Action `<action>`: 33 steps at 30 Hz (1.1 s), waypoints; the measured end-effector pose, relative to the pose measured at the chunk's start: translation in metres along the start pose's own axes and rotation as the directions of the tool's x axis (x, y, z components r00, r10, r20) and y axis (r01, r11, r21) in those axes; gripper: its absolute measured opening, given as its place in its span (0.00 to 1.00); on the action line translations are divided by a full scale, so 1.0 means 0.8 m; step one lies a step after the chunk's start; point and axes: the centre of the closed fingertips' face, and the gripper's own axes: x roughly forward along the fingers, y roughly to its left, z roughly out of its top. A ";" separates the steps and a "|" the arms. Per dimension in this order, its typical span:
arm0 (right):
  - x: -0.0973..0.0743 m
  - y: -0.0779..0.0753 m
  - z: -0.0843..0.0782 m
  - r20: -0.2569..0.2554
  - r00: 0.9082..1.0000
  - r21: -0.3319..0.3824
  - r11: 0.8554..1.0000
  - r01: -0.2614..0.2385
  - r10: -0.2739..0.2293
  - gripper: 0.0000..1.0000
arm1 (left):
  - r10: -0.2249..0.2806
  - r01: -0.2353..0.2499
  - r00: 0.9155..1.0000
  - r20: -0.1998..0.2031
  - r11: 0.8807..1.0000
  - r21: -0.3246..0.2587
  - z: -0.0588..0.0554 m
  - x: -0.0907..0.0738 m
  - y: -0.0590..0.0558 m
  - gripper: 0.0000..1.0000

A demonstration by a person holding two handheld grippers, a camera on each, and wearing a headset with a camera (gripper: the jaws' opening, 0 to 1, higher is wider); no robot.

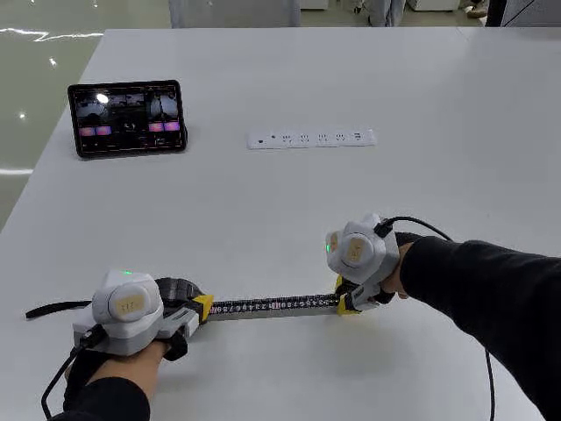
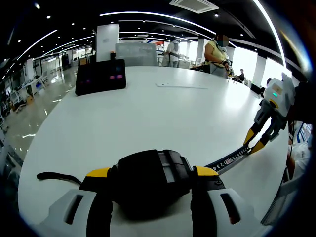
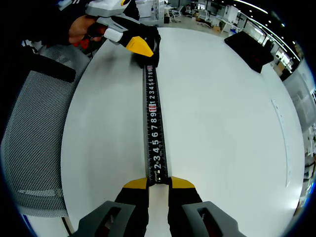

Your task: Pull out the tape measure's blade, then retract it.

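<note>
The left tool (image 1: 201,306) is sitting at the near left of the white counter (image 1: 263,210), its yellow-tipped jaws clamping the black case of the tape measure (image 2: 150,180) from both sides. The case is resting on the counter, and a black wrist strap (image 1: 54,309) is lying out from it to the left. The blade (image 1: 272,306) is lying drawn out flat along the counter with its numbers facing up, running from the case rightward to the right tool (image 1: 344,303). In the right gripper view, the right tool's jaws are pressing nearly together, pinching the blade's end just before the 1 mark. Farther back on the counter, a tablet (image 1: 127,117) is standing propped with its screen lit, and a white power strip (image 1: 311,139) is lying well apart to its right.
</note>
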 end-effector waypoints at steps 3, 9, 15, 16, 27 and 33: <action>0.001 0.000 0.002 -0.001 1.000 -0.006 1.000 -0.002 0.002 0.10 | 0.000 0.000 1.000 -0.001 1.000 0.000 0.000 0.000 0.000 0.60; 0.002 0.000 0.005 -0.018 1.000 -0.004 1.000 -0.001 0.001 0.10 | -0.001 0.001 1.000 -0.001 1.000 0.000 0.000 0.000 -0.001 0.60; 0.003 -0.001 0.007 -0.020 1.000 0.009 1.000 0.004 -0.003 0.10 | -0.001 0.001 1.000 -0.002 1.000 -0.001 0.000 0.001 0.000 0.60; 0.004 -0.001 0.007 -0.020 1.000 0.012 1.000 0.004 -0.004 0.10 | 0.000 0.000 1.000 -0.002 1.000 -0.001 0.000 0.001 0.000 0.60; 0.005 0.000 0.012 -0.027 1.000 0.015 1.000 0.005 -0.005 0.10 | 0.000 0.000 1.000 -0.001 1.000 -0.002 -0.001 0.000 0.000 0.60; 0.006 0.000 0.014 -0.028 1.000 0.019 1.000 0.006 -0.006 0.10 | 0.000 0.000 1.000 0.000 1.000 -0.001 -0.001 0.000 0.000 0.60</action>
